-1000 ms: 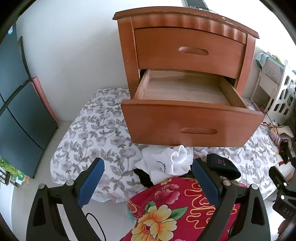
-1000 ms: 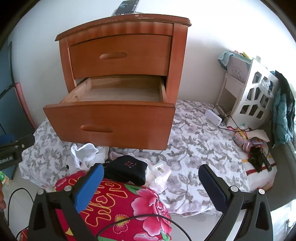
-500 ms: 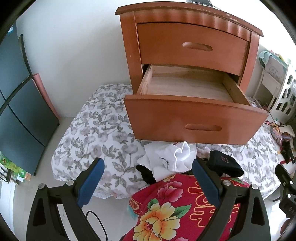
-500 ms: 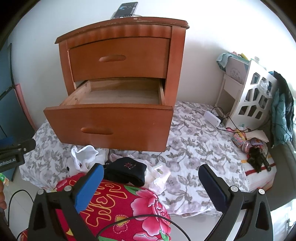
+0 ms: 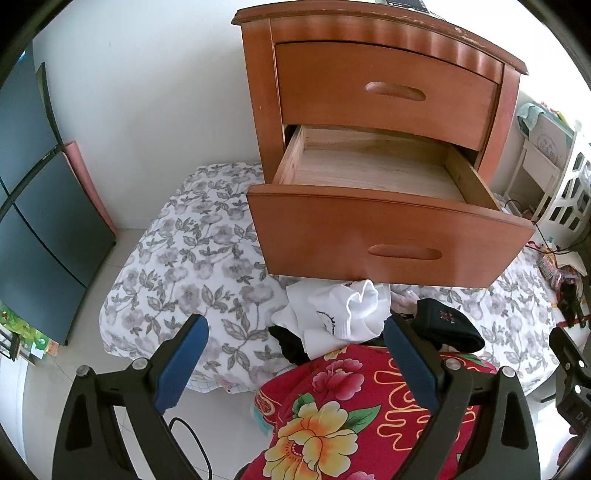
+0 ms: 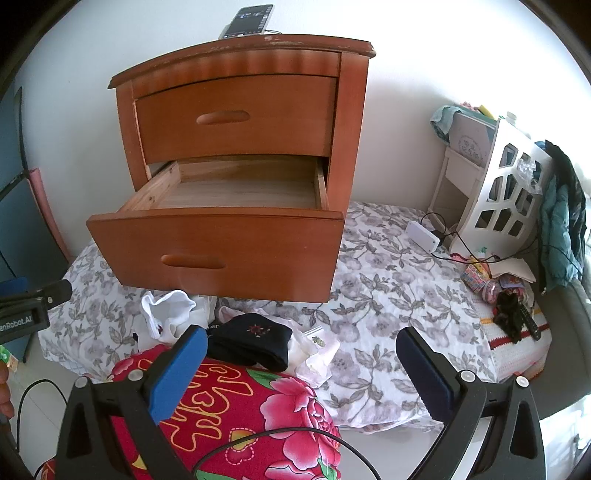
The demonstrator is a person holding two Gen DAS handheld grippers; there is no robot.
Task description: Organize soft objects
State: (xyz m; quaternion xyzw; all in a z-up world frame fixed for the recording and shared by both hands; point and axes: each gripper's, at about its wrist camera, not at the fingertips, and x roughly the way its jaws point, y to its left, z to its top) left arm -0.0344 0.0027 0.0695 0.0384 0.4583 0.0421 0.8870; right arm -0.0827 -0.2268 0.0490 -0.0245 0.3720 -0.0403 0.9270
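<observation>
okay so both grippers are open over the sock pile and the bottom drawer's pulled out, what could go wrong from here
1. The white socks and black sock lie bunched together with other pieces, so a grab may lift several at once.
2. The open drawer overhangs the pile, so a rising gripper could knock its front panel.
3. The phone overhangs the nightstand top; a bump might dislodge it.

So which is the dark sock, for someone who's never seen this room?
Find the wooden nightstand with its lower drawer pulled open. On the floral sheet below lies a pile of socks; the dark sock is the folded black one with a small embroidered flower, beside white ones.
</observation>
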